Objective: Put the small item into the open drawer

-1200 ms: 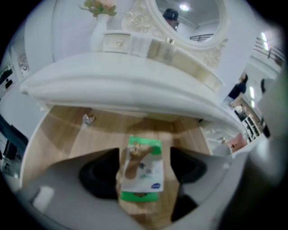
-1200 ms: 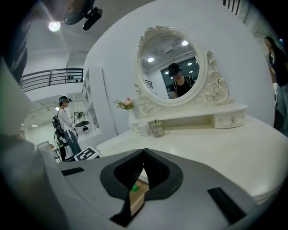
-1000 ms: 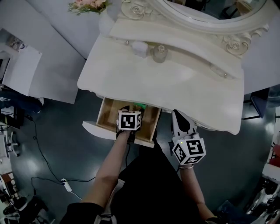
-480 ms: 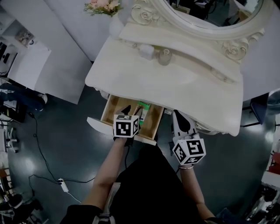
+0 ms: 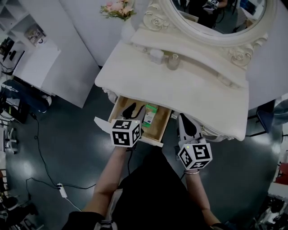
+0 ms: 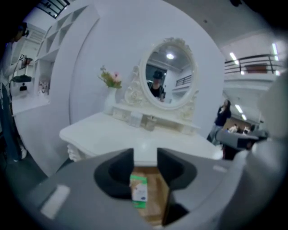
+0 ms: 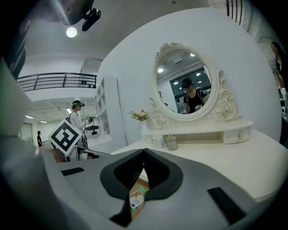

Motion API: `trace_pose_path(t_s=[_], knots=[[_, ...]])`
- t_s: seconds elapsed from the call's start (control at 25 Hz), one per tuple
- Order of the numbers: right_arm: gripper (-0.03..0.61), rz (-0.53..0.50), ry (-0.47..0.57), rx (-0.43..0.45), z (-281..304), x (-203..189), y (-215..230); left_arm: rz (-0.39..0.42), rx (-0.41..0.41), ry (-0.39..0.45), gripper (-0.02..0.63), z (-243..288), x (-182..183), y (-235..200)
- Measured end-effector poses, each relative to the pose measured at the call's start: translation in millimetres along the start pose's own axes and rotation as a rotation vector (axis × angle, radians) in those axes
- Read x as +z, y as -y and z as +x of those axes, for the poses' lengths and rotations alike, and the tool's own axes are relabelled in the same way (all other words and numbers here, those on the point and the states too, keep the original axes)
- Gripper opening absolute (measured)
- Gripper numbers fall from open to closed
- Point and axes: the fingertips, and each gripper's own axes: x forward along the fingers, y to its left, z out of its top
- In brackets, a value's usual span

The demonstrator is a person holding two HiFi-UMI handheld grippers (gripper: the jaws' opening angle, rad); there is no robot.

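Note:
The small green-and-white box [image 5: 150, 115] lies flat on the wooden floor of the open drawer [image 5: 158, 134] of the white dressing table [image 5: 180, 85]. My left gripper [image 5: 134, 110] hangs above the drawer's front left part, clear of the box. Its jaws have just been closing, a gap remains and nothing is between them. In the left gripper view the box [image 6: 138, 191] shows through that gap, below the left gripper [image 6: 145, 155]. My right gripper [image 5: 182, 117] hovers to the right of the drawer, under the table edge. The right gripper [image 7: 144, 150] has its tips together and holds nothing.
On the tabletop's back stand a small white jar [image 5: 156, 56] and a glass bottle [image 5: 173, 62] below an oval mirror [image 5: 216, 18]. A flower vase [image 5: 118, 10] sits at the far left corner. White shelves [image 5: 27, 40] stand at the left. A cable [image 5: 40, 157] crosses the dark floor.
My left gripper has risen out of the drawer and drawn back toward the drawer front, with its jaws narrowing. The box now lies uncovered in the drawer. The right gripper has shifted slightly.

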Motion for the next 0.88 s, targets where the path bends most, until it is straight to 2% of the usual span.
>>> trace_pose_path(t_s=[0.4, 0.88], knots=[[0.006, -0.028, 0.032, 0.015, -15.8, 10.1, -17.7, 0.03, -0.024, 0.147, 0.11, -50.3, 31.9, 11.3], [0.005, -0.043, 0.075, 0.042, -31.5, 15.9, -37.9, 0.071, 0.041, 0.27, 0.02, -102.1, 43.8, 8.0]])
